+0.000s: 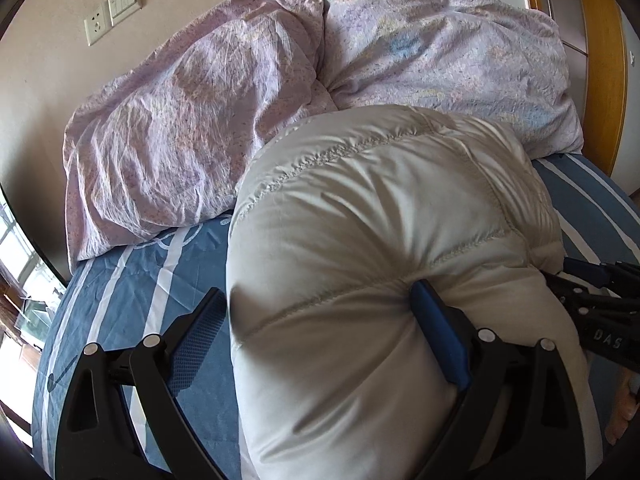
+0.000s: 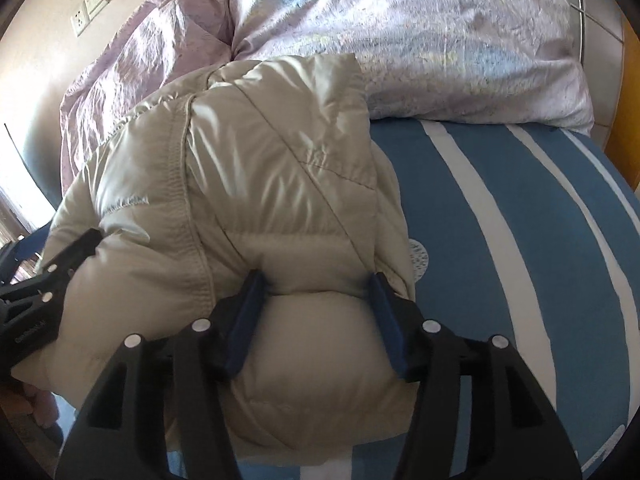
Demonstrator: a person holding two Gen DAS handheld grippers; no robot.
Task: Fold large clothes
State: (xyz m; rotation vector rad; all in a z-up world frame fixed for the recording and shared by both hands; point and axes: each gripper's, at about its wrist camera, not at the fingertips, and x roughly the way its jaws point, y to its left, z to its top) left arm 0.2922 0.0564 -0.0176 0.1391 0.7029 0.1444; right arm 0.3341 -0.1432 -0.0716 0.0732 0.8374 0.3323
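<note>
A puffy cream down jacket (image 1: 380,240) lies bundled on the blue striped bed sheet (image 1: 132,280). My left gripper (image 1: 320,304) is open wide: its right finger (image 1: 440,336) presses into the jacket's near side and its left finger (image 1: 196,336) stands over the sheet. In the right wrist view the jacket (image 2: 248,184) shows its collar and seams. My right gripper (image 2: 316,288) is closed on a thick fold of the jacket's near edge, both blue pads sunk into the padding. The right gripper also shows in the left wrist view (image 1: 600,304), and the left gripper in the right wrist view (image 2: 36,284).
A crumpled lilac floral duvet (image 1: 280,80) is piled at the back of the bed, against the jacket's far side. A wall with a socket and switch (image 1: 114,10) is at the back left. A wooden wardrobe (image 1: 600,60) stands at the right. A window (image 1: 20,280) is at the left.
</note>
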